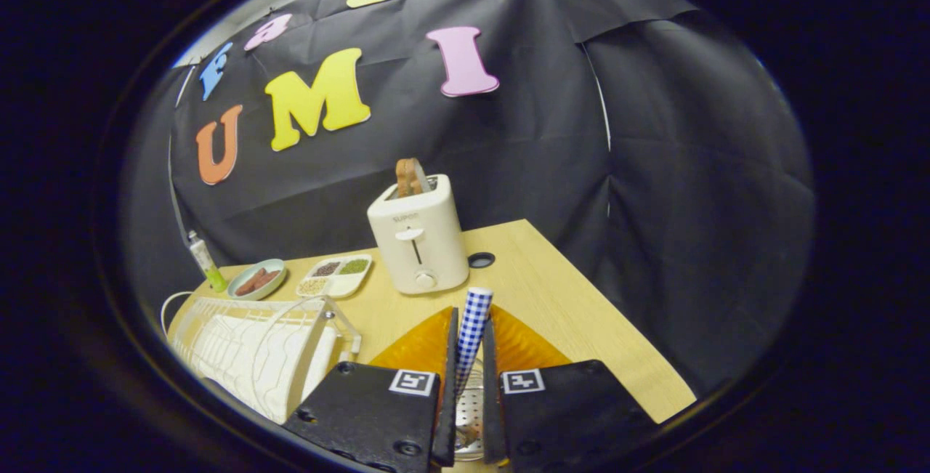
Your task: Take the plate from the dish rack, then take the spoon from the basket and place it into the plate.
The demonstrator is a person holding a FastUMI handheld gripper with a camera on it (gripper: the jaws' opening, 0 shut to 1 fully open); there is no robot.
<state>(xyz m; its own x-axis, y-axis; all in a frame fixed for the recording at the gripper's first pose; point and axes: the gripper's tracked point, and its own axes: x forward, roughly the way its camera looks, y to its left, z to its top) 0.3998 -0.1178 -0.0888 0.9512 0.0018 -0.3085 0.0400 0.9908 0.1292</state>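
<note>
Gripper [470, 346] clamped on the checked spoon [473, 324] handle, held upright above the orange plate [418, 346]; rack [254, 349] beside, toaster [419, 240] beyond.

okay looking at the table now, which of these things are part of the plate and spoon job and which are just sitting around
In the job:
- spoon, checked handle, clamped between the gripper fingers
- amber plate just beyond them
- metal basket beneath
- white dish rack

Lying about:
- toaster with toast
- green dish
- divided tray
- tube
</note>
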